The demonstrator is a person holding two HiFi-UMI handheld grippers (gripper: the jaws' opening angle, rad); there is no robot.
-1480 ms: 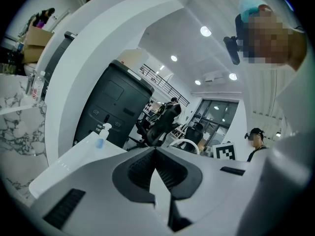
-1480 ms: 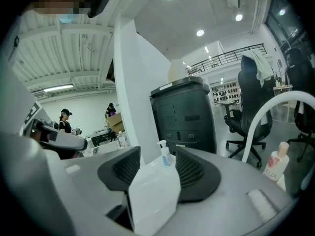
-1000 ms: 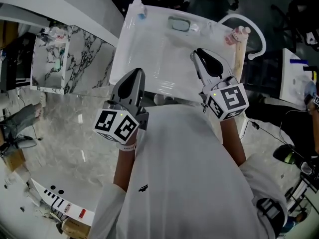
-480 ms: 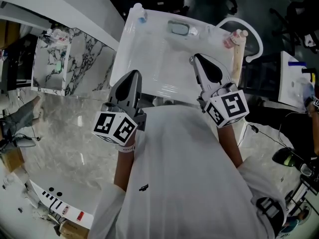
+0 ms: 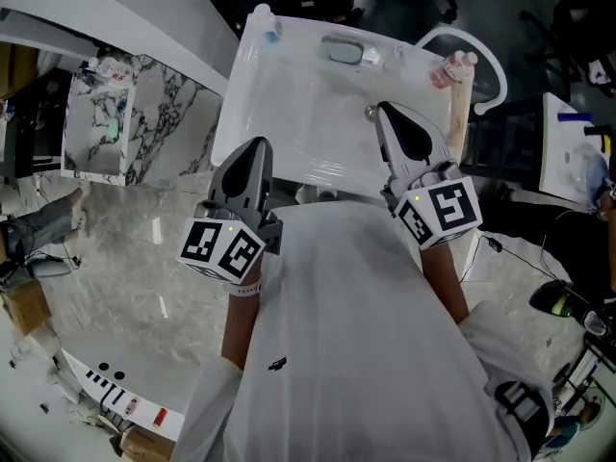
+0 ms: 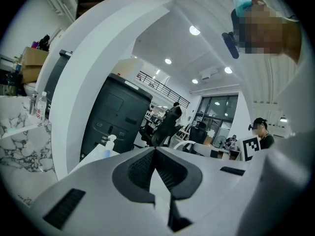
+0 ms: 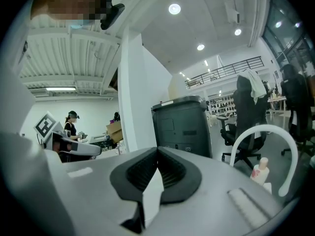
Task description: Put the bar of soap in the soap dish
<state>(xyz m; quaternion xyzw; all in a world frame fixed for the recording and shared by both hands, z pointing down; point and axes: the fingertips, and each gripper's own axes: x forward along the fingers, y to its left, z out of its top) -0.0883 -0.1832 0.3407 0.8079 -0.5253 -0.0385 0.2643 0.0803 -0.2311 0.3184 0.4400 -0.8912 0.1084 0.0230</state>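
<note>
White tabletop [image 5: 289, 114] is stretching out ahead of both grippers, and nothing is being carried over it. The left gripper [image 5: 258, 144] is hanging with its jaws pressed together on nothing, and the right gripper [image 5: 377, 110] is doing the same.

The soap dish [image 5: 344, 50] is sitting well ahead of the right gripper, at the tabletop's far edge. A small pale lump [image 5: 373, 58] is lying just beside it and may be the bar of soap. From where I'm standing I cannot tell whether the bar is lying in the dish or next to it.

If it is out, trouble is waiting. A slick bar could be squirting from the jaws. A reach that far is also risking a knock on the pink bottle [image 5: 452, 69], ahead and to the right of the right gripper, or on the pump bottle [image 5: 265, 22], far ahead of the left gripper.

Marble-look floor [image 5: 125, 248] is spreading below the left gripper, with a marbled box [image 5: 115, 114] standing off to its left. People are working at desks in the bright open room beyond.
</note>
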